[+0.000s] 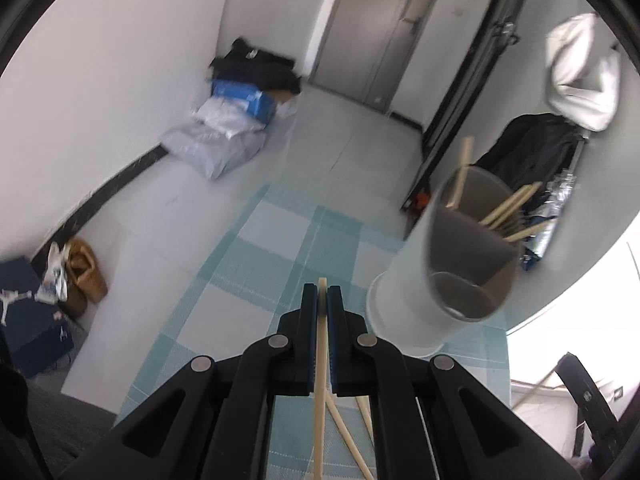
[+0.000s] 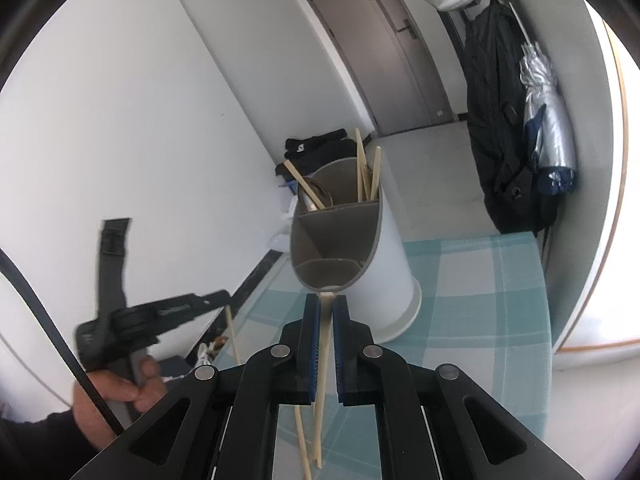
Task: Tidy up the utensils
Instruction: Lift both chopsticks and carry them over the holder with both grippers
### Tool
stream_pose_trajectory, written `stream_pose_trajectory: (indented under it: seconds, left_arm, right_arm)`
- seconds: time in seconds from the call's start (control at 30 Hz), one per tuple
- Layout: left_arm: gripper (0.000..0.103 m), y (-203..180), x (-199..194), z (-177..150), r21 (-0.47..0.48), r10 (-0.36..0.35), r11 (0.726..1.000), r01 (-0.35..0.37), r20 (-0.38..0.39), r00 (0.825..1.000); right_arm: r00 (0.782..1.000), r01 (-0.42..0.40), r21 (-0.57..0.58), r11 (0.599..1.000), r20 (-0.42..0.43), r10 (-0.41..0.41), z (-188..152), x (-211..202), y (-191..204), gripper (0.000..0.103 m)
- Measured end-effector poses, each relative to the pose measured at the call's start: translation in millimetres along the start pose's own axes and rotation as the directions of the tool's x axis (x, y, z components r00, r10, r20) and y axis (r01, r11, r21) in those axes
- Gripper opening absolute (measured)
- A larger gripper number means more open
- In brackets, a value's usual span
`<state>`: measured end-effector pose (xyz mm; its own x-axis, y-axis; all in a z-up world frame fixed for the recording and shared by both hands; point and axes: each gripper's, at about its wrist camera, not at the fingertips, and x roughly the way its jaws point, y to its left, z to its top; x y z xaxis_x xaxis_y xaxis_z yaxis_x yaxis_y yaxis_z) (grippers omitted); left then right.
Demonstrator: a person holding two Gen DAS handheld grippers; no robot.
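Each gripper, left (image 1: 322, 294) and right (image 2: 327, 300), pinched one chopstick (image 1: 320, 364) (image 2: 325, 344). The holder (image 2: 340, 240) stood just beyond on the checked cloth (image 2: 480, 300). A tilted stick could catch its rim and tip it.

The tall white plastic utensil holder (image 2: 352, 248) stands on the blue-and-white checked tablecloth (image 2: 480, 300), in the middle of the right wrist view. Thin wooden chopsticks (image 2: 366, 168) stick up in its back compartments. 2 more loose wooden chopsticks (image 2: 304, 440) lie on the cloth at the bottom.
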<state>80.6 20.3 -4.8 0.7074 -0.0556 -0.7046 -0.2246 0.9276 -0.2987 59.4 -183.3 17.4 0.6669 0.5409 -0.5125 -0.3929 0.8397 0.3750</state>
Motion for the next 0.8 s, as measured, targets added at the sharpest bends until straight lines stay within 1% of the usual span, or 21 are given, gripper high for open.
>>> stream_pose_trajectory:
  seconds: [0.13,0.27,0.33,0.4,0.53,0.73,0.8]
  left_arm:
    - [0.001,-9.7,-20.9,-4.8,0.069,-0.050,0.996,0.047,0.044,0.998]
    - [0.001,-9.8,-33.6,-4.7,0.103,-0.091,0.991,0.084,0.068,0.993]
    - [0.001,-9.4,-37.9,-4.9,0.098,-0.123,0.988,0.117,0.053,0.991]
    - [0.001,-11.6,-39.6,-4.5,0.118,-0.148,0.982,0.144,0.020,0.989]
    - [0.001,-16.5,-49.3,-5.4,0.170,-0.169,0.972,0.161,0.035,0.985]
    - [0.001,-21.2,-63.7,0.4,0.197,-0.216,0.959,0.205,0.038,0.976]
    - [0.001,-23.3,-67.7,6.4,0.203,-0.236,0.953,0.223,0.038,0.971]
  right_arm:
    - [0.999,0.045,0.000,0.999,0.026,-0.045,0.2,-4.2,6.5,0.006]
    - [0.996,0.084,-0.011,0.996,0.033,-0.084,0.6,-7.7,13.8,0.005]
    - [0.994,0.101,-0.025,0.995,0.044,-0.099,1.3,-11.1,19.4,0.005]
    - [0.992,0.113,-0.043,0.993,0.063,-0.111,1.6,-16.4,25.8,0.005]
    - [0.988,0.138,-0.081,0.987,0.076,-0.132,1.2,-22.4,37.6,0.005]
    - [0.983,0.168,-0.103,0.980,0.090,-0.159,3.1,-27.7,45.5,0.005]
    - [0.984,0.161,-0.092,0.983,0.093,-0.153,5.9,-31.1,45.8,0.005]
